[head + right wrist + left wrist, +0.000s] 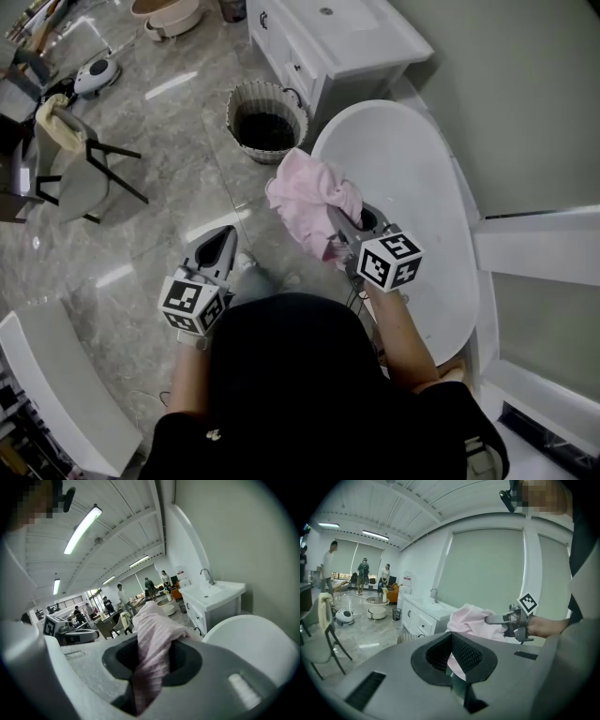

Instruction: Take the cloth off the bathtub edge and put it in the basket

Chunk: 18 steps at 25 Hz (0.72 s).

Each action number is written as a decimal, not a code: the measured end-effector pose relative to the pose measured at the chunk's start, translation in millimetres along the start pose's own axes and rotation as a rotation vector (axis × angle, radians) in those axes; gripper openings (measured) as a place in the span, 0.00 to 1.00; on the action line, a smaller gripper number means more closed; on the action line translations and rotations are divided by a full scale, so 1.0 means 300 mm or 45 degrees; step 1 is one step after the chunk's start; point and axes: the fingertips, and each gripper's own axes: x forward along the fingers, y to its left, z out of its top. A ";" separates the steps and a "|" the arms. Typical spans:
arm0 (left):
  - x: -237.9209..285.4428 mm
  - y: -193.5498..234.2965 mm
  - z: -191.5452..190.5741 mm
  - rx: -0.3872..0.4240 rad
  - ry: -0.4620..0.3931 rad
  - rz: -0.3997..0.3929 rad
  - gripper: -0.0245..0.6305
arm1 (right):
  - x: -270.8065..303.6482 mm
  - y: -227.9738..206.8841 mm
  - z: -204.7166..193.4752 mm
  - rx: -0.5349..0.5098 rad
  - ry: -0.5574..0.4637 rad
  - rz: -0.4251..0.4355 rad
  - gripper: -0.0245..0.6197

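Pink cloth gripped by right claw, left claw closed, basket mouth only in head view

We see the bathtub at right, with the basket on the floor just off its far left end and the cabinet beyond both. The cloth, in the right tongs, hangs over the tub's left rim; the left tongs sit nearer, leftward.
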 end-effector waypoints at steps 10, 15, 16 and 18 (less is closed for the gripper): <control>0.072 0.261 0.074 -0.024 -0.021 -0.032 0.06 | 0.239 0.026 0.112 0.005 0.002 -0.009 0.19; 0.117 0.507 0.171 -0.013 -0.023 -0.054 0.06 | 0.442 0.028 0.179 0.037 0.009 -0.065 0.19; 0.124 0.557 0.192 -0.009 -0.021 -0.058 0.06 | 0.484 0.031 0.196 0.049 0.006 -0.073 0.19; 0.136 0.655 0.233 -0.003 -0.017 -0.066 0.06 | 0.568 0.040 0.233 0.068 -0.002 -0.092 0.19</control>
